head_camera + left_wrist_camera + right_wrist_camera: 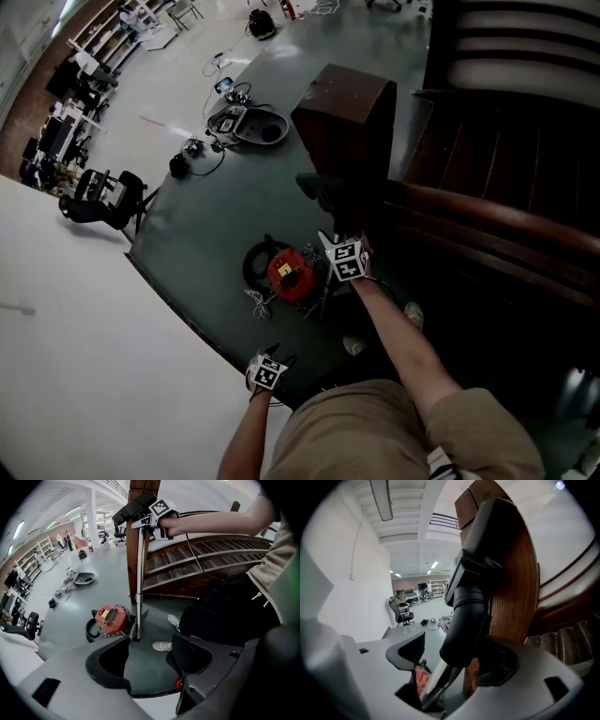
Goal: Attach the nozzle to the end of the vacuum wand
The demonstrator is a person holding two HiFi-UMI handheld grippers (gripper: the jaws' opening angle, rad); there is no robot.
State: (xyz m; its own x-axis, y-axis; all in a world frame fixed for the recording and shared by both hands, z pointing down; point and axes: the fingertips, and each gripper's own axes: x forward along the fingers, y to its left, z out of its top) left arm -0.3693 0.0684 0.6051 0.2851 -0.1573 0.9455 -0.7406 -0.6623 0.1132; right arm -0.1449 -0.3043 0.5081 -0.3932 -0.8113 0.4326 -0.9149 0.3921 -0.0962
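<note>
A: Right gripper point(457, 658) jaws wide apart, straddling nozzle point(483, 564) collar atop upright wand point(140, 573); no pad pressure visible. Left gripper point(150, 660) spread, empty, aimed at floor point(70, 611).
B: Looks seated, unconfirmed. Suggest steadying wand low with Left gripper, then pressing nozzle straight down along tube. Keep clear of wooden post point(515, 597). Mind wand base slipping beside red vacuum point(111, 619).

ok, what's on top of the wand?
The black nozzle caps the upright wand, with the right gripper open around it. How deep the wand's tip sits inside the nozzle is covered.
</note>
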